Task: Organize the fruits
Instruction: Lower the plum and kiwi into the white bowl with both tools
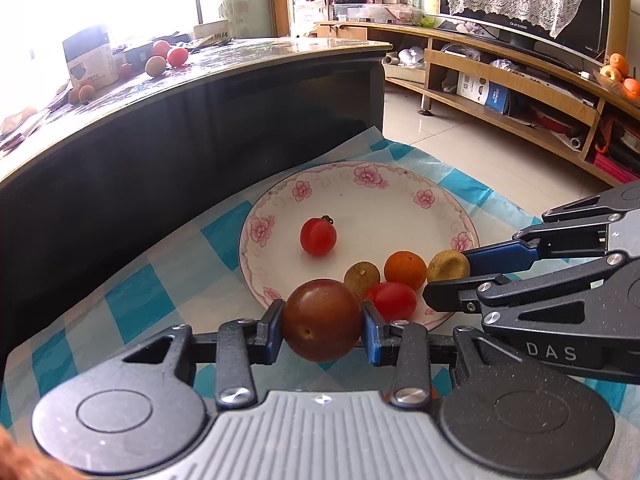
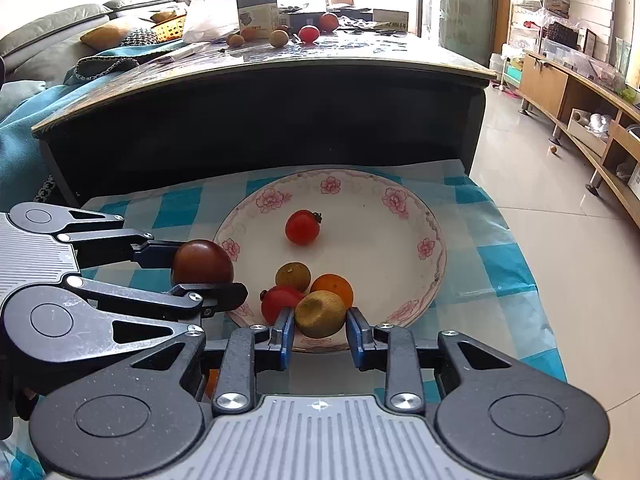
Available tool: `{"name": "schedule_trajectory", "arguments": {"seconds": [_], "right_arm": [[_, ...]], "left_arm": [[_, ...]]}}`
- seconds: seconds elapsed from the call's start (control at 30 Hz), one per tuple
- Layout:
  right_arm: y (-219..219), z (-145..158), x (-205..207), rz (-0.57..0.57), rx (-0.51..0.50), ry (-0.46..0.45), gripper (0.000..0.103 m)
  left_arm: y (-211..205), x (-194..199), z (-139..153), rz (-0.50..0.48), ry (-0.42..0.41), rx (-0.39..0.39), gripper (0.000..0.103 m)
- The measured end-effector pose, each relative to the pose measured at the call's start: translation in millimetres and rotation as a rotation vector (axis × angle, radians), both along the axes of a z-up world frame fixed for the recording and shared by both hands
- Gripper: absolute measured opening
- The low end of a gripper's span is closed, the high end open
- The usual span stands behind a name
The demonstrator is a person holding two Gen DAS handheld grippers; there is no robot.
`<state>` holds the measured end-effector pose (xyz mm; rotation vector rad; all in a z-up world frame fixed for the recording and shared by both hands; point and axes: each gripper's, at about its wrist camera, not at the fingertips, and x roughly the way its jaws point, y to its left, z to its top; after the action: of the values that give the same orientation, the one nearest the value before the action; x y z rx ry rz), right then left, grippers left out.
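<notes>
Over the checked cloth, left gripper pinches a brown tomato; right gripper seemingly spread around a yellowish fruit.

The letters "DAS" are showing in pale print on the black body of the right gripper, while print on the television's bezel is staying too small to read.
</notes>
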<state>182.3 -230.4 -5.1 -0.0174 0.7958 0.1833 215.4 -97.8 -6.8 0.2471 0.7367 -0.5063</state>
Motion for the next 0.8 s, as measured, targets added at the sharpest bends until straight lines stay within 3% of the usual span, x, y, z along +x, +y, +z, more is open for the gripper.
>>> {"name": "schedule_trajectory", "arguments": {"seconds": [0.8], "right_arm": [[-4,-12,10,-0.033,-0.002,-0.007,0.026]], "left_arm": [[-5,7,-6,-0.001,-0.024,0.002,0.047]]}}
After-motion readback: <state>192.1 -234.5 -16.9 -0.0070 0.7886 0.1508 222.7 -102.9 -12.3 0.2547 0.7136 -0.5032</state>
